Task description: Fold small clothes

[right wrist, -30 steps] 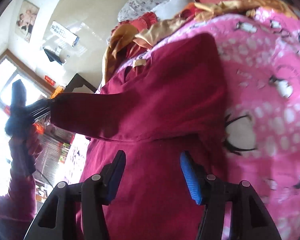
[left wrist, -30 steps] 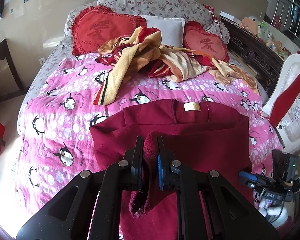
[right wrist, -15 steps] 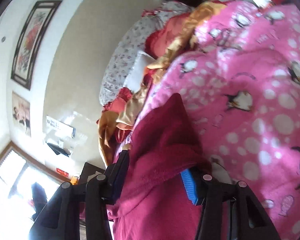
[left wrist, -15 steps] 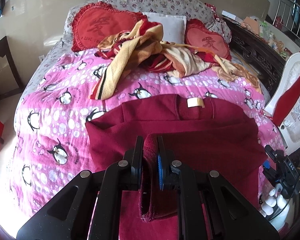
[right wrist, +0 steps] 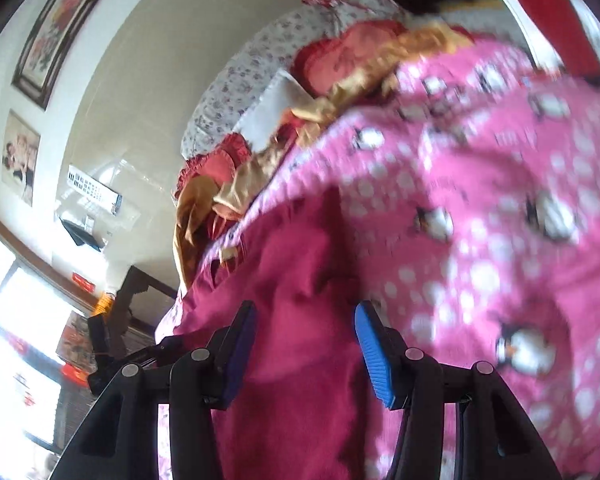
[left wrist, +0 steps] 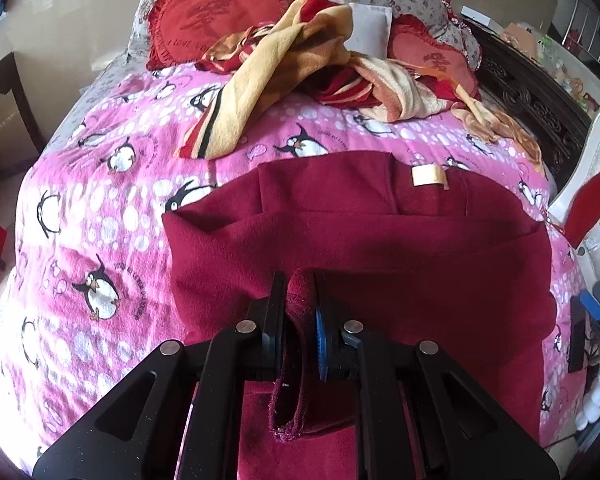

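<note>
One maroon garment [left wrist: 380, 264]: left gripper [left wrist: 300, 308] fingers clamp cuff; right gripper [right wrist: 306, 344] fingers apart, empty.

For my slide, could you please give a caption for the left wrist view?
Left gripper pinches a fold of the dark red garment lying on the pink penguin blanket.

The left claw [left wrist: 300, 292], with the dark red garment [left wrist: 380, 248] pinched in it, has come down closer to the bed [left wrist: 100, 200], so the folded cloth now lies flatter. The right claw [right wrist: 306, 328] has swung sideways and rolled, off the middle of the garment toward its edge.
</note>
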The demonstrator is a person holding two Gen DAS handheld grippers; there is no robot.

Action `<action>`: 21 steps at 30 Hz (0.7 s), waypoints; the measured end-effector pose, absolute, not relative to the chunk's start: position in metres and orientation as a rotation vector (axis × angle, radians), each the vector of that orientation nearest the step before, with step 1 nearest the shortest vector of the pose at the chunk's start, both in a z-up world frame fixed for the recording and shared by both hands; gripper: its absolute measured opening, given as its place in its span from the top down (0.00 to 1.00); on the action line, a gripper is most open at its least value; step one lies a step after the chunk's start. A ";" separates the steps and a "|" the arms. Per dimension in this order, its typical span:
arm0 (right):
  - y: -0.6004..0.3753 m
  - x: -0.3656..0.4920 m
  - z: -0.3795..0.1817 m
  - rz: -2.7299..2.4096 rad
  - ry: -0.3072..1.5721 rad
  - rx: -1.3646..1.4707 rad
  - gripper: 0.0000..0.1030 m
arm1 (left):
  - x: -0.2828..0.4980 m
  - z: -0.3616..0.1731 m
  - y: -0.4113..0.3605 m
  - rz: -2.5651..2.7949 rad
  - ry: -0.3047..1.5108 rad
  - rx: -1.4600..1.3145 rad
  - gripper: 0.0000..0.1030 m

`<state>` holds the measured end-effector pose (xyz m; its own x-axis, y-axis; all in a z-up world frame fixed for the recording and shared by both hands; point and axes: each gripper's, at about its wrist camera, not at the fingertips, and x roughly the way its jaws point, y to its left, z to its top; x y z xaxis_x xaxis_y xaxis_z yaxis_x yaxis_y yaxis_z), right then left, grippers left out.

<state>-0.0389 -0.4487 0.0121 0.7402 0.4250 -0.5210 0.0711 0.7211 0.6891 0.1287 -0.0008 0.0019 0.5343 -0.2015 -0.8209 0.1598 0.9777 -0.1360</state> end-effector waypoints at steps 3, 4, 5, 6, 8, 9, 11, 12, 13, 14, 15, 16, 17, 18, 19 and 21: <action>-0.433 0.003 0.027 0.189 0.749 0.576 0.50 | 0.127 0.017 -0.005 -0.237 0.949 -0.040 0.90; -0.426 0.019 0.028 0.207 0.759 0.531 0.50 | 0.128 0.022 -0.004 -0.247 0.936 -0.041 0.90; -0.421 0.033 0.027 0.213 0.783 0.500 0.50 | 0.128 0.029 -0.003 -0.256 0.912 -0.045 0.90; -0.416 0.047 0.023 0.203 0.814 0.478 0.50 | 0.127 0.033 -0.002 -0.260 0.890 -0.047 0.90; -0.409 0.065 0.017 0.203 0.843 0.462 0.50 | 0.129 0.039 0.002 -0.247 0.848 -0.030 0.90; -0.405 0.072 0.012 0.188 0.854 0.434 0.50 | 0.132 0.036 0.003 -0.233 0.853 -0.021 0.90; -0.399 0.083 0.002 0.122 0.883 0.357 0.50 | 0.143 0.016 0.007 -0.214 0.920 -0.021 0.89; -0.397 0.089 -0.005 0.082 0.903 0.316 0.50 | 0.149 0.004 0.010 -0.207 0.959 -0.031 0.89; -0.397 0.092 -0.011 0.063 0.913 0.302 0.50 | 0.153 -0.009 0.012 -0.192 0.999 -0.035 0.88; -0.399 0.095 -0.015 0.054 0.917 0.309 0.50 | 0.156 -0.022 0.014 -0.173 1.035 -0.034 0.88; -0.401 0.096 -0.018 0.052 0.918 0.329 0.50 | 0.157 -0.031 0.017 -0.162 1.057 -0.037 0.87; -0.404 0.096 -0.020 0.054 0.918 0.348 0.50 | 0.157 -0.037 0.021 -0.157 1.071 -0.055 0.85; -0.406 0.096 -0.018 0.055 0.917 0.355 0.50 | 0.156 -0.039 0.024 -0.159 1.075 -0.080 0.83; -0.406 0.096 -0.016 0.054 0.915 0.351 0.50 | 0.156 -0.039 0.027 -0.164 1.077 -0.103 0.83; -0.407 0.092 -0.010 0.058 0.910 0.344 0.50 | 0.156 -0.038 0.030 -0.169 1.079 -0.121 0.79; -0.404 0.083 0.000 0.090 0.902 0.338 0.50 | 0.154 -0.034 0.034 -0.155 1.070 -0.114 0.67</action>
<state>0.0834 -0.4038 0.0001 0.6200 0.2175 -0.7539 0.0646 0.9434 0.3253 0.1541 0.0336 -0.0336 0.4706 -0.1817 -0.8634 0.0708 0.9832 -0.1683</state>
